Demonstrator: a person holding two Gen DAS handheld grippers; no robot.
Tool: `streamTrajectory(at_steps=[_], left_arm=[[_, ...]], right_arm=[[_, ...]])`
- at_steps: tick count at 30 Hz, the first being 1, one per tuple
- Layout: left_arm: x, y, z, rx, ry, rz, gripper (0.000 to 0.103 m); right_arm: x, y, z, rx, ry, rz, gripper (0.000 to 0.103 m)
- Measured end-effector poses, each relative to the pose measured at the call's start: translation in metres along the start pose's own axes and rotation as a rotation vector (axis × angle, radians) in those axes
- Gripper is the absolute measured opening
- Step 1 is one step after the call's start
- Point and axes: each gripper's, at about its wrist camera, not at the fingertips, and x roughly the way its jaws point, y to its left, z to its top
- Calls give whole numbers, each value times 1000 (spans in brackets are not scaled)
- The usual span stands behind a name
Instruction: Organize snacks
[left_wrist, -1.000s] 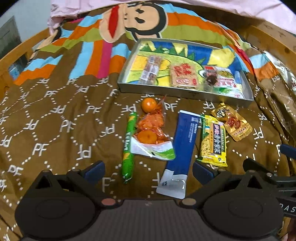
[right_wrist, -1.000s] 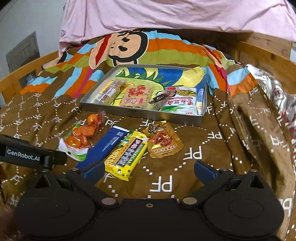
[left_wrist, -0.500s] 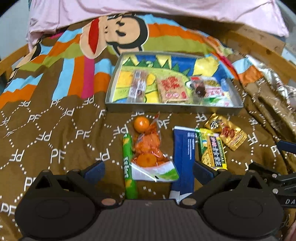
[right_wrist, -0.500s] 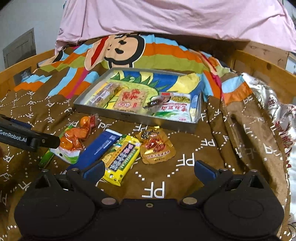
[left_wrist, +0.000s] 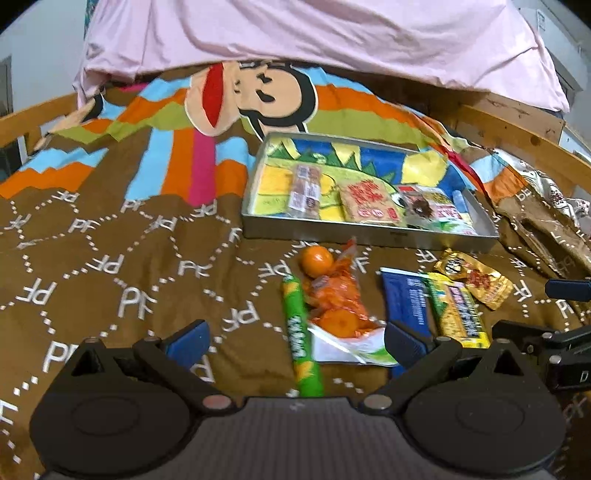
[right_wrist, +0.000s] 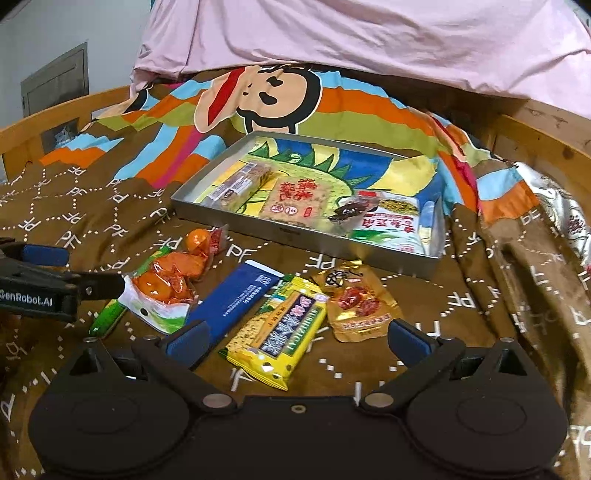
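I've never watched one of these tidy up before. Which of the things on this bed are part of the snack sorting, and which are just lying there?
Part of the job:
metal tray
green stick
orange snack bag
blue packet
yellow packet
gold pouch

Just lying about:
cartoon blanket
pink sheet
silver bag

The brown patterned blanket (left_wrist: 122, 266) lies bare across the whole left side, giving wide room there. To the right, the shallow grey metal tray (left_wrist: 369, 234) blocks the far side, its left half and back strip uncovered. In front of it lies a tight row: a green stick packet (left_wrist: 301, 339), a clear bag of orange snacks (left_wrist: 334, 302), a dark blue flat pack (right_wrist: 236, 299), a yellow bar wrapper (right_wrist: 280, 336) and a gold pouch (right_wrist: 356, 299), with little gap between them. Right of the gold pouch, bare blanket runs to the rumpled fold.
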Motion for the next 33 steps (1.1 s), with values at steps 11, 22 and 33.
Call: streamTrajectory(at_steps=[11,22,33], left_arm=[[2,17,-5,-20,-9,57,102],[4,18,2,-20,-24,95,102],[3,18,3,-25,-21,101,102]], right_arm=[[14,13,8,-36,-109,129,102],[23,22,2,-61,-77,180,102],[24,36,-4,-101,-40,222,102]])
